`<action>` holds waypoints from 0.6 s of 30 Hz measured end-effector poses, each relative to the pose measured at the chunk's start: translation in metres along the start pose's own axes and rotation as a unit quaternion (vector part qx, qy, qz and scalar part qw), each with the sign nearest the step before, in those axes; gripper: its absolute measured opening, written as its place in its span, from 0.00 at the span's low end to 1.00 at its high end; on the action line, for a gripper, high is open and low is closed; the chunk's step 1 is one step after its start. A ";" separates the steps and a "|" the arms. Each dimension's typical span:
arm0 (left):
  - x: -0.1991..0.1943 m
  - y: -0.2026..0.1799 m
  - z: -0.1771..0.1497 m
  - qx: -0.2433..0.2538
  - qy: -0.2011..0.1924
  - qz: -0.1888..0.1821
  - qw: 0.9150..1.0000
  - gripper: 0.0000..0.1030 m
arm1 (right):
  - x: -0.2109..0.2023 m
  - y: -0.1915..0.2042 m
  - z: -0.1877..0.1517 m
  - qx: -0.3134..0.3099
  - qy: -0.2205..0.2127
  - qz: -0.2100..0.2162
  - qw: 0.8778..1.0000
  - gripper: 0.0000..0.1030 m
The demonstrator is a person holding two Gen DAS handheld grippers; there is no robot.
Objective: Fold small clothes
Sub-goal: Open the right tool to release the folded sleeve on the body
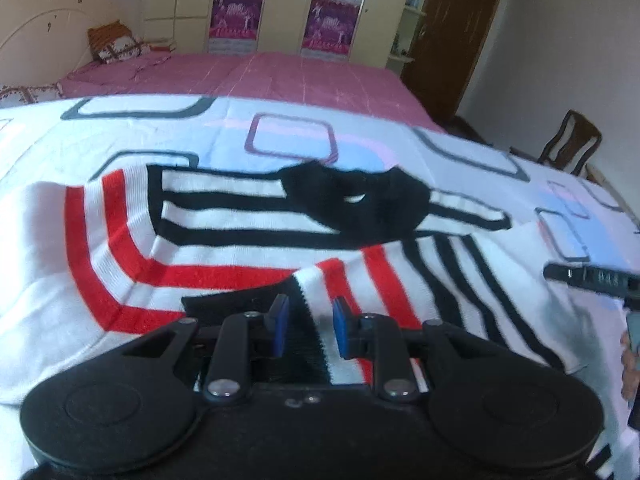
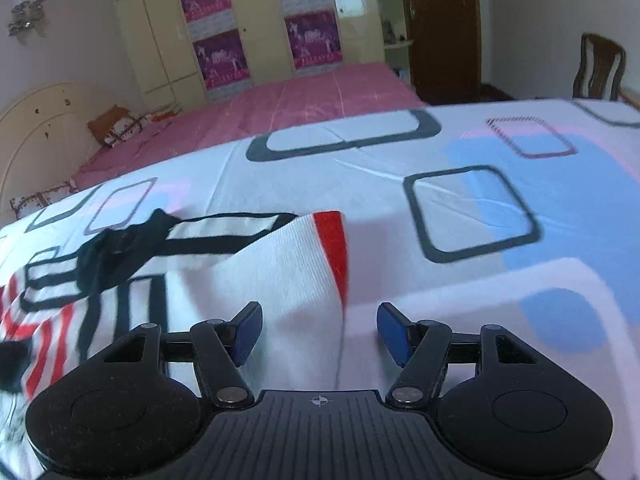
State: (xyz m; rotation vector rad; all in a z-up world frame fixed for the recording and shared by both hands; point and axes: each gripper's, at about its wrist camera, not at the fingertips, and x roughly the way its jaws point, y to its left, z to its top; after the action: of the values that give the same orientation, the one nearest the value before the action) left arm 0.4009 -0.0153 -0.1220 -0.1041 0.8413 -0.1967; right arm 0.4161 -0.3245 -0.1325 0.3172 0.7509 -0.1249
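Note:
A small white knit sweater (image 1: 224, 216) with red and black stripes and a black collar (image 1: 360, 200) lies spread on the patterned bedsheet (image 1: 360, 148). My left gripper (image 1: 308, 328) is over its near edge, blue pads partly open around a black-and-white cuff (image 1: 312, 308), not clamped. My right gripper (image 2: 320, 332) is open and empty, its pads apart over a white sleeve (image 2: 292, 272) with a red band, which it hovers above. The right gripper's tip (image 1: 588, 278) shows at the right edge of the left wrist view.
A pink bed (image 1: 260, 76) with a pillow (image 1: 116, 44) lies behind. A cream wardrobe (image 2: 240, 28) with purple posters, a brown door (image 2: 440, 24) and a wooden chair (image 2: 600, 68) stand at the back.

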 end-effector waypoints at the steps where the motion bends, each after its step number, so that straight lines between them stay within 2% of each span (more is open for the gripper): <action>1: 0.003 0.001 -0.002 0.001 0.003 0.006 1.000 0.22 | 0.007 -0.002 0.003 0.004 0.001 0.003 1.000 0.49; 2: 0.006 0.003 -0.004 0.002 0.006 0.011 1.000 0.22 | 0.013 -0.003 0.006 0.013 0.005 0.007 1.000 0.37; 4: 0.011 0.008 -0.008 0.003 0.008 0.015 1.000 0.23 | 0.021 -0.008 0.010 0.035 0.007 0.009 0.999 0.34; 6: 0.010 0.011 -0.009 -0.003 0.008 0.016 1.000 0.24 | 0.021 -0.008 0.013 0.031 0.001 0.013 0.999 0.15; 8: 0.009 0.013 -0.009 -0.005 0.011 0.019 1.000 0.23 | 0.023 -0.004 0.010 0.001 -0.009 -0.016 1.000 0.15; 11: 0.009 0.010 -0.010 0.008 0.009 0.023 1.000 0.23 | 0.025 -0.006 0.006 -0.007 -0.018 -0.026 0.999 0.16; 14: 0.008 0.010 -0.007 0.004 0.014 0.024 1.000 0.23 | 0.015 0.003 0.008 -0.016 -0.032 -0.059 0.998 0.27; 16: 0.004 0.008 -0.007 0.005 0.015 0.026 1.000 0.23 | -0.003 0.012 0.005 -0.038 -0.055 -0.051 0.996 0.28; 18: 0.001 0.006 -0.008 0.012 0.012 0.030 0.999 0.25 | -0.016 0.025 0.000 -0.044 -0.051 -0.015 0.998 0.28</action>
State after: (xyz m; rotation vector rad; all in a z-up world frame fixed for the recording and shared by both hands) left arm 0.3963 -0.0102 -0.1286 -0.0543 0.8654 -0.1512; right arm 0.4103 -0.3006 -0.1149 0.2136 0.6591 -0.1346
